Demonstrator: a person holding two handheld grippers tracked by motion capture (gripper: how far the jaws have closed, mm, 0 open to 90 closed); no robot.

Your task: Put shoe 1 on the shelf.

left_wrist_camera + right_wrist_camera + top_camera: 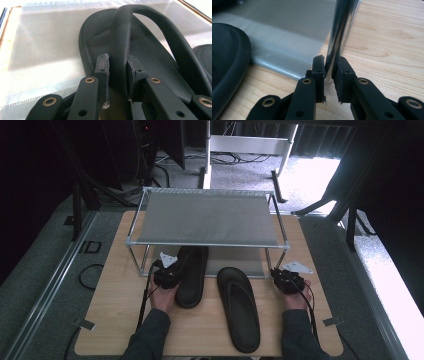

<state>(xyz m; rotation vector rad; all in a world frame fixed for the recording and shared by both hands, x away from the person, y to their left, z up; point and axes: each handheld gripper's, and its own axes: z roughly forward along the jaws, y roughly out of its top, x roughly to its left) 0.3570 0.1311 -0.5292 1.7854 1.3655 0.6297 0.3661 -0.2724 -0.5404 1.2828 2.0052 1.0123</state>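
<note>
The left gripper (117,82) pinches the strap of the black sandal (191,275) half under the rack's (207,217) lower shelf — light, flexible rubber, best held there — while the right gripper (329,81) clamps the rack's chrome leg (339,37).

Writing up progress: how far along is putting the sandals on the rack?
Done: nothing fully. In hand: the left gripper clamps the left sandal's strap, toe under the rack; the right gripper grips the rack's leg. Left: the right sandal, on the table.

The left claw (169,270) seems clamped on a black sandal (192,275) beside the rack (207,217).
</note>
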